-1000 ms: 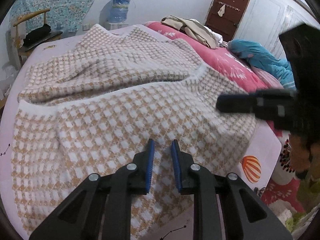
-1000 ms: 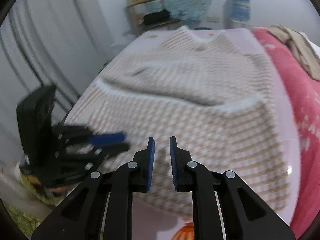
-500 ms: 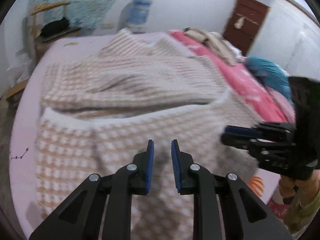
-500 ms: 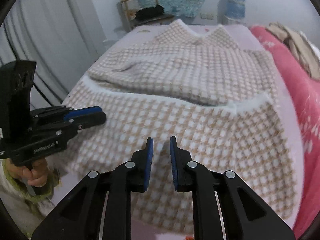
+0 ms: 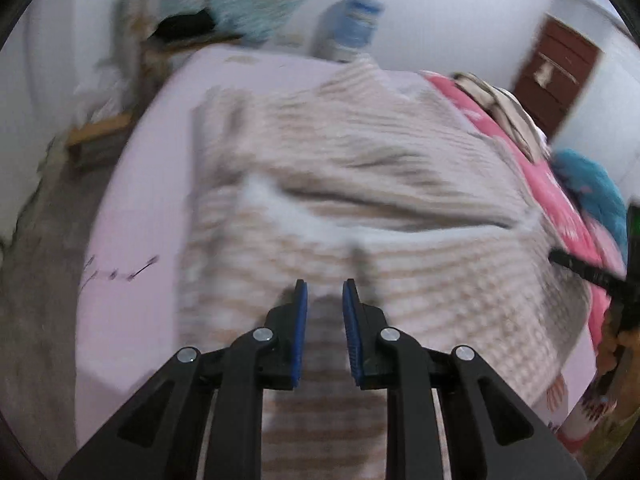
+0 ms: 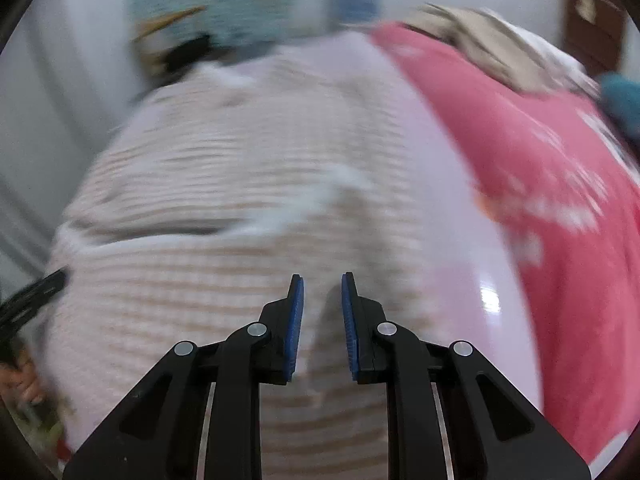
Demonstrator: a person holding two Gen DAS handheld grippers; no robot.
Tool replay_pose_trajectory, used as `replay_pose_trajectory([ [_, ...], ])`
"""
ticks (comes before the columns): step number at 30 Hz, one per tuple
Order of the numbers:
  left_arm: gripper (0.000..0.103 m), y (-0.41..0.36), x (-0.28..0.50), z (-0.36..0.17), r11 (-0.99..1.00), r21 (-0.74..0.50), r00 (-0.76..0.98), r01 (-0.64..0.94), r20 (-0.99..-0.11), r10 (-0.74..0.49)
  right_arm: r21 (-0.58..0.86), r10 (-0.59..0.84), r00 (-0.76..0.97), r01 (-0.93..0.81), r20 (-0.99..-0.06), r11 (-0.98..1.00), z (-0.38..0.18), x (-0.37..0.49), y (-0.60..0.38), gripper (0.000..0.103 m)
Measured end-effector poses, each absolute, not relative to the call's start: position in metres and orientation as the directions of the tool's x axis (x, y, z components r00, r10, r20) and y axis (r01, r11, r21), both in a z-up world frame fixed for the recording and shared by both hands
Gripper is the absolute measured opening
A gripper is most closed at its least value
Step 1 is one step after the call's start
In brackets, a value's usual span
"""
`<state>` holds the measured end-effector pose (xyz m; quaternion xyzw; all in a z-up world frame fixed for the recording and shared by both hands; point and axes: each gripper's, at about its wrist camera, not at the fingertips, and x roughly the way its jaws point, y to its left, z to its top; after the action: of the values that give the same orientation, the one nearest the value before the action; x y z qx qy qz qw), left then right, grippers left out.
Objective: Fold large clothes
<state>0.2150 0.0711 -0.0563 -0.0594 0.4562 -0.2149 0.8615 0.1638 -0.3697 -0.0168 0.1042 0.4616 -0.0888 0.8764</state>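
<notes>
The left claw [image 5: 324, 300] and right claw [image 6: 322, 296] are swung apart above the checked sweater [image 5: 360, 184] below; nothing is held, the right is being closed. Corners seem sought.

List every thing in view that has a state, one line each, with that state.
Checked sweater: spread on the bed, upper part folded down over the lower, not gripped.
Left tongs: narrow gap, nothing between the pads, above the sweater's near edge.
Right tongs: closing, narrow gap, nothing between the pads.
Brown door: shut.
Beige clothes: piled loosely on the pink blanket.
</notes>
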Motion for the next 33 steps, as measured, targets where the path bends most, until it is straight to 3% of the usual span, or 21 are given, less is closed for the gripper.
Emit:
replay_pose_trajectory([
  [4, 0.019, 0.091, 0.219, -0.059, 0.886, -0.368, 0.494, 0.283, -0.735, -0.464, 0.204, 0.006, 0.575, 0.28, -0.818, 0.938, -0.026, 0.159, -0.39, 0.01],
  [6, 0.019, 0.09, 0.213, -0.049, 0.892, -0.345, 0.505, 0.291, -0.737, -0.449, 0.23, 0.035, 0.589, 0.26, -0.807, 0.938, -0.016, 0.154, -0.385, 0.02],
  [8, 0.02, 0.083, 0.198, -0.033, 0.865, -0.34, 0.51, 0.369, -0.704, -0.494, 0.262, 0.098, 0.617, 0.181, -0.781, 0.948, -0.001, 0.145, -0.37, 0.03],
  [10, 0.03, 0.07, 0.178, -0.021, 0.817, -0.336, 0.483, 0.468, -0.677, -0.555, 0.254, 0.156, 0.633, 0.067, -0.758, 0.965, 0.012, 0.135, -0.344, 0.04],
  [14, 0.033, 0.035, 0.134, -0.024, 0.717, -0.337, 0.349, 0.61, -0.698, -0.625, 0.22, 0.276, 0.595, -0.167, -0.755, 0.961, 0.019, 0.118, -0.28, 0.042],
  [17, 0.033, 0.017, 0.118, -0.048, 0.733, -0.291, 0.321, 0.615, -0.756, -0.57, 0.164, 0.293, 0.546, -0.273, -0.785, 0.948, 0.004, 0.111, -0.244, 0.042],
  [22, 0.035, 0.02, 0.123, -0.062, 0.742, -0.327, 0.332, 0.585, -0.738, -0.588, 0.059, 0.195, 0.506, -0.272, -0.84, 0.961, -0.036, 0.118, -0.227, 0.042],
  [26, 0.035, 0.019, 0.117, -0.049, 0.755, -0.252, 0.369, 0.605, -0.752, -0.546, 0.054, 0.182, 0.51, -0.254, -0.841, 0.966, -0.026, 0.116, -0.229, 0.043],
  [30, 0.036, 0.036, 0.117, -0.034, 0.777, -0.245, 0.417, 0.58, -0.73, -0.542, 0.034, 0.146, 0.568, -0.203, -0.81, 0.979, -0.006, 0.098, -0.249, 0.052],
  [33, 0.037, 0.058, 0.129, -0.049, 0.837, -0.234, 0.441, 0.495, -0.762, -0.474, 0.054, 0.107, 0.573, -0.108, -0.813, 0.993, -0.012, 0.094, -0.276, 0.058],
])
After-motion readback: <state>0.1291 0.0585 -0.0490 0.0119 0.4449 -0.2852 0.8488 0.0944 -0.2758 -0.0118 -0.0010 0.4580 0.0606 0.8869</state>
